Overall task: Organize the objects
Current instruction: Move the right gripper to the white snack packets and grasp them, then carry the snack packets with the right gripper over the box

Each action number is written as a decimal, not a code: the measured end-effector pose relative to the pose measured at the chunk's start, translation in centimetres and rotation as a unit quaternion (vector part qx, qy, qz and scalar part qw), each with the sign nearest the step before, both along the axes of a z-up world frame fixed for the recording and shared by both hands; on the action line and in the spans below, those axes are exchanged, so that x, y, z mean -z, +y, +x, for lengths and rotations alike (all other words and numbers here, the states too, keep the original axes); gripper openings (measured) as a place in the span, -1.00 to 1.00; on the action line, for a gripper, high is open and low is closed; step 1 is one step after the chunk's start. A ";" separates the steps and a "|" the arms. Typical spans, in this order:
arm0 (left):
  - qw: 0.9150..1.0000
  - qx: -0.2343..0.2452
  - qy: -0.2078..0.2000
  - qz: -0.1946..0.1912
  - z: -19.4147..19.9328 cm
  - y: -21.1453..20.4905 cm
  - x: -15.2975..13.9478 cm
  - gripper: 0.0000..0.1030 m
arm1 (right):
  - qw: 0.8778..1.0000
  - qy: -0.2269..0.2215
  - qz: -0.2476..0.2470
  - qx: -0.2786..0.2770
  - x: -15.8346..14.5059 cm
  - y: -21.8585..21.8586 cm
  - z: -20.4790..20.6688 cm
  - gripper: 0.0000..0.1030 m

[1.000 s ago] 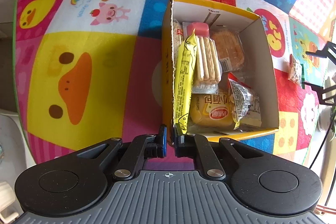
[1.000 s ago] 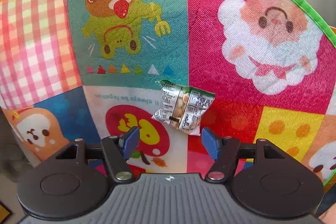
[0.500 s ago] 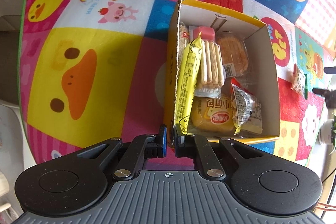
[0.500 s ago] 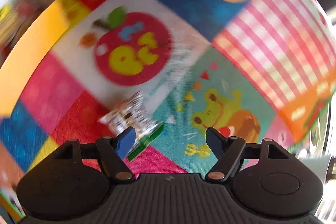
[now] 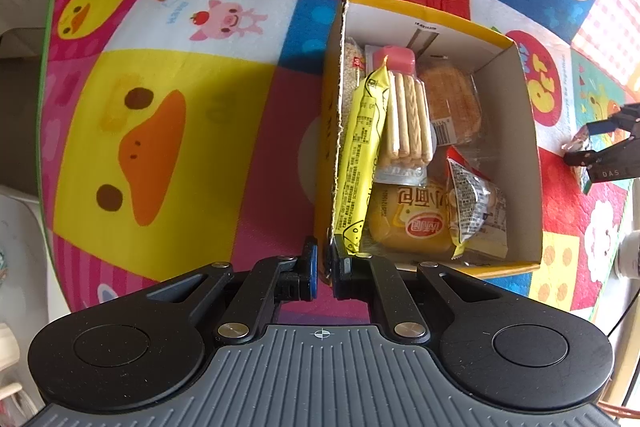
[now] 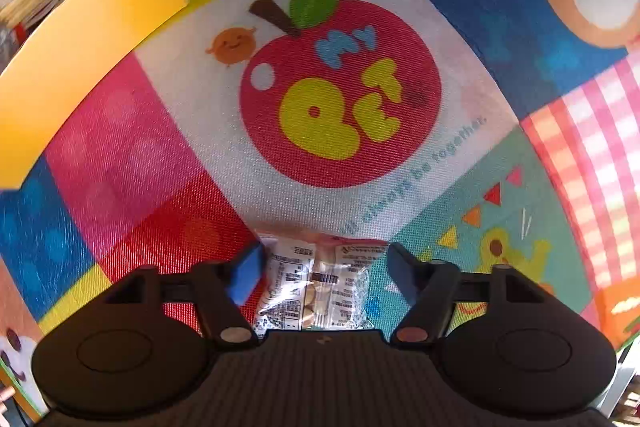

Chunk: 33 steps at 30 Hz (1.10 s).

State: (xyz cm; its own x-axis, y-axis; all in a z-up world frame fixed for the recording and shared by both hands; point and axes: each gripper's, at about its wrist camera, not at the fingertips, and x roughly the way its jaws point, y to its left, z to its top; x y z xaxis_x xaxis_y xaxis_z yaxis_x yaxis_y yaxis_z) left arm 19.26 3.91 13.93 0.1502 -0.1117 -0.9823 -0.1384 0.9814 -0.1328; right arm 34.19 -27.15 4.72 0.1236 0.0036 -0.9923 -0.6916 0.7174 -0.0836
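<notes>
An open yellow cardboard box [image 5: 516, 155] stands on the colourful play mat, filled with snack packs: a long yellow packet [image 5: 360, 155], wafer biscuits [image 5: 408, 119], a bun pack [image 5: 412, 223]. My left gripper [image 5: 325, 267] points down and is shut on the box's near left corner wall. A small clear snack packet [image 6: 316, 287] lies on the mat to the right of the box [image 6: 80, 47]. My right gripper [image 6: 324, 263] straddles it, jaws closing, with a gap still showing at the right pad. The left wrist view shows the right gripper [image 5: 577, 143] at its right edge.
The play mat [image 6: 340, 87] with cartoon patches covers the table; its green edge [image 5: 44, 107] and a drop lie at the left. A white object [image 5: 630, 259] stands beyond the mat's right edge.
The right gripper has swung round and come down over the snack packet, which now sits between its fingers. The left gripper has kept its hold on the box corner.
</notes>
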 end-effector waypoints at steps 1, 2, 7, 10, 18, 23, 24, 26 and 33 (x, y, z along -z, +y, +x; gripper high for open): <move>1.000 0.002 0.001 -0.001 0.0 0.0 0.0 -0.84 | 1.000 0.004 0.002 0.021 0.0 -0.2 0.0 0.25; 1.000 0.007 0.002 -0.002 0.1 -0.1 0.0 -0.84 | 0.999 0.010 0.002 0.043 0.0 -0.5 -0.2 0.23; 0.999 0.043 0.004 -0.001 0.4 -0.3 0.1 -0.84 | 0.989 0.039 0.038 0.137 -2.0 -1.6 -4.0 0.17; 0.998 0.058 0.008 -0.003 0.6 -0.3 0.2 -0.84 | 0.979 0.044 0.080 0.182 -5.3 -1.7 -7.8 0.16; 0.997 0.082 0.000 -0.013 0.4 -0.1 0.2 -0.85 | 0.944 0.038 0.147 0.292 -15.8 1.0 -16.2 0.15; 0.995 0.099 -0.009 -0.004 0.3 -0.7 0.1 -0.85 | 0.932 0.031 0.164 0.320 -21.5 3.4 -20.0 0.14; 0.995 0.101 -0.010 -0.004 0.2 -0.7 0.2 -0.85 | 0.930 0.027 0.167 0.326 -22.4 3.9 -20.4 0.14; 0.994 0.105 -0.013 -0.005 0.1 -0.6 0.3 -0.85 | 0.926 0.019 0.172 0.335 -24.0 5.0 -20.9 0.14; 0.993 0.116 -0.023 -0.012 -0.2 -0.4 0.3 -0.84 | 0.924 -0.023 0.186 0.334 -28.6 8.7 -21.4 0.10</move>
State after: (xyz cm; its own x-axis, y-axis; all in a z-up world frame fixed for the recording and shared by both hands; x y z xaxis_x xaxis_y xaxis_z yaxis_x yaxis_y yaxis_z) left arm 19.10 3.53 13.65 0.1615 -0.1718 -0.9718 0.0970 0.9827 -0.1576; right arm 12.76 -18.47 33.28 0.2640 0.2513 -0.9312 -0.0862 0.9678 0.2367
